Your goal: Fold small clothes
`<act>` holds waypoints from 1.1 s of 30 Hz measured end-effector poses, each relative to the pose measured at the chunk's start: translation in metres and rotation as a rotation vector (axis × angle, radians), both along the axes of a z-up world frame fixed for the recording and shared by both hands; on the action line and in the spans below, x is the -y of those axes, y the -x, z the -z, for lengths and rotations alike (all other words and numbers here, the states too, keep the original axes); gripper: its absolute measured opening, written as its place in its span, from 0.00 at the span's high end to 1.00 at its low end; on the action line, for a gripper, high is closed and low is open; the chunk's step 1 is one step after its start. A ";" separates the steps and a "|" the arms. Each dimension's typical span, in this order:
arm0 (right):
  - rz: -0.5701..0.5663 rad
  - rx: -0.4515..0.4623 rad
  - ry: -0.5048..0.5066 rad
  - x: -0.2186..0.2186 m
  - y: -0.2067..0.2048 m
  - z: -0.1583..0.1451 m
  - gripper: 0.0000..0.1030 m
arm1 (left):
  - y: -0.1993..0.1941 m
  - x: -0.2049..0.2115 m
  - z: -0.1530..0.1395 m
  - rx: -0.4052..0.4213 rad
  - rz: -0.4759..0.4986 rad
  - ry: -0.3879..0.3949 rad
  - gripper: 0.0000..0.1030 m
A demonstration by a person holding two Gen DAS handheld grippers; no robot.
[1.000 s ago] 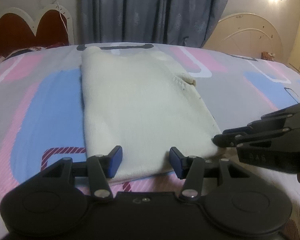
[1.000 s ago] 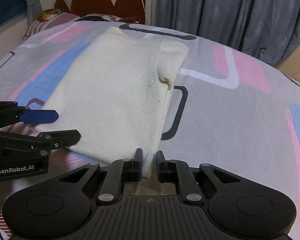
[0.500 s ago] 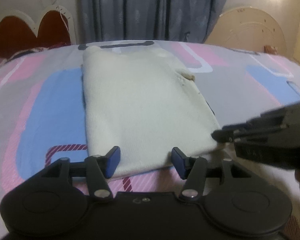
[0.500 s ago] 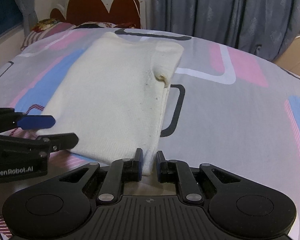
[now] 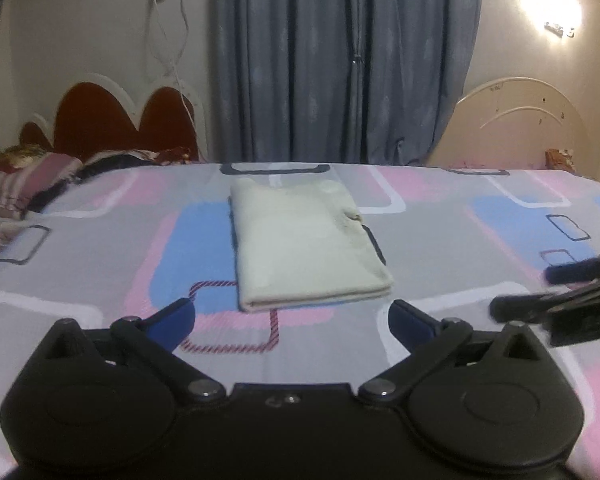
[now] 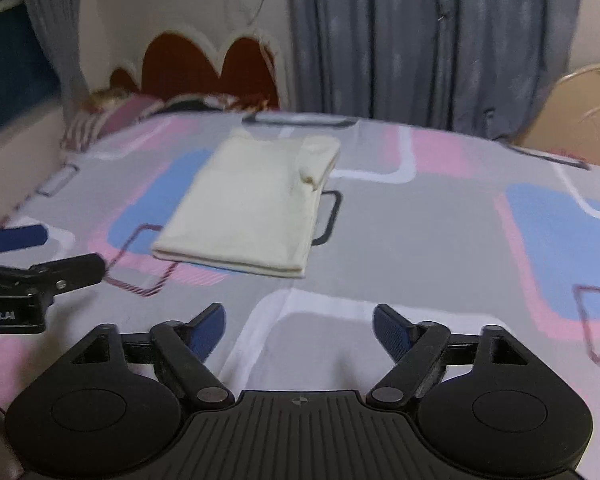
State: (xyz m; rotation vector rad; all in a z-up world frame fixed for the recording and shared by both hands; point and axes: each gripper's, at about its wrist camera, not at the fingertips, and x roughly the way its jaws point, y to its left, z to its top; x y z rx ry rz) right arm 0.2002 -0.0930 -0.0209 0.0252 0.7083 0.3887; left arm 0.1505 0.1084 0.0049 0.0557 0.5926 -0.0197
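One cream garment (image 5: pixel 306 244) in front of me, folded into a neat rectangle and lying flat on the patterned bedsheet (image 5: pixel 440 248), roughly mid-bed, doubled edge nearest my cameras. I count two layers at that near edge, and on the right side there's a small tucked bump, a sleeve or cuff by my guess. It sits square and flat, which I read as a fold laid down on purpose so it holds its shape with nothing pinning it.

My left gripper (image 5: pixel 292 318) is just short of the near-left corner, jaws opening, blue pads spread wide, only sheet between them. My right gripper (image 6: pixel 299 326) is the same story: jaws opening, nothing between them, the cloth well clear ahead. In the left view it shows at the right edge, blurred; in the right view the left one pokes in from the left edge. Both are off the fabric, so the garment rests on its own.

Count: one garment, two grippers, four blue pads. Beyond that, one red scalloped headboard (image 5: pixel 112 120), a heap of striped bedding (image 5: pixel 16 188) beneath it, grey-blue curtains (image 5: pixel 340 60), a cream arched headboard (image 5: pixel 516 124) to the right, one wall lamp (image 5: pixel 552 4) glowing. No second garment waiting that I can see.
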 end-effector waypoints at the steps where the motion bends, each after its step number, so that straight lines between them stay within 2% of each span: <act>1: 0.002 0.021 -0.017 0.005 0.014 -0.009 0.00 | 0.011 0.004 -0.006 0.004 0.001 -0.004 0.00; 5: -0.002 0.079 -0.051 0.013 0.058 -0.040 0.00 | 0.047 0.023 -0.031 0.051 -0.009 -0.004 0.00; 8: 0.001 0.143 -0.007 0.015 0.088 -0.059 0.00 | 0.071 0.035 -0.043 0.076 -0.021 0.020 0.00; 10: 0.010 0.182 0.018 0.017 0.107 -0.066 0.00 | 0.086 0.042 -0.049 0.084 -0.028 0.017 0.00; 15: 0.028 0.201 0.014 0.029 0.141 -0.069 0.00 | 0.118 0.050 -0.060 0.107 -0.036 0.003 0.00; 26: 0.032 0.292 0.006 0.040 0.170 -0.092 0.00 | 0.131 0.048 -0.074 0.165 -0.047 0.006 0.00; 33: 0.026 0.304 0.021 0.044 0.173 -0.093 0.00 | 0.135 0.046 -0.072 0.168 -0.051 0.012 0.00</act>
